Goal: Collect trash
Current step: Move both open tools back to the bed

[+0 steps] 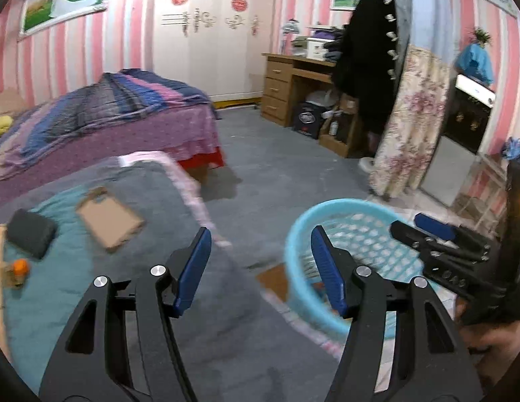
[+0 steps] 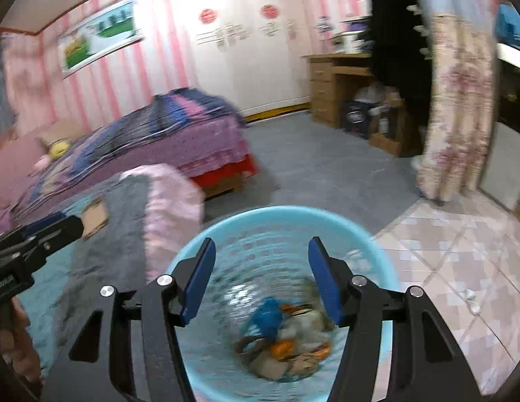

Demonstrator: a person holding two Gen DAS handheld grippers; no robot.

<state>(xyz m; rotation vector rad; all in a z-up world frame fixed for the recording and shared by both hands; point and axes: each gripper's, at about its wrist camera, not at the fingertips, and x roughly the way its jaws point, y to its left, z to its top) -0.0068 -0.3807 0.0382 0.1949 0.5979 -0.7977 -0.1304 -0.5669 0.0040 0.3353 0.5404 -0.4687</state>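
A light blue mesh trash basket (image 2: 226, 231) stands on the floor beside a grey and teal blanket. It holds several pieces of trash (image 2: 286, 341), blue, orange and white. My right gripper (image 2: 260, 268) is open and empty, right above the basket's mouth. My left gripper (image 1: 260, 258) is open and empty, over the blanket edge just left of the basket (image 1: 297, 244). On the blanket lie a flat cardboard piece (image 1: 109, 217), a dark grey block (image 1: 32, 234) and a small orange item (image 1: 20, 268). The right gripper also shows in the left wrist view (image 1: 434, 231).
A bed with a purple cover (image 1: 109, 127) stands behind the blanket. A wooden desk (image 1: 293, 80) with boxes under it, hanging clothes (image 1: 370, 60) and a floral curtain (image 1: 414, 117) are at the right. Grey carpet (image 1: 286, 160) meets pink tiles (image 2: 461, 251) by the basket.
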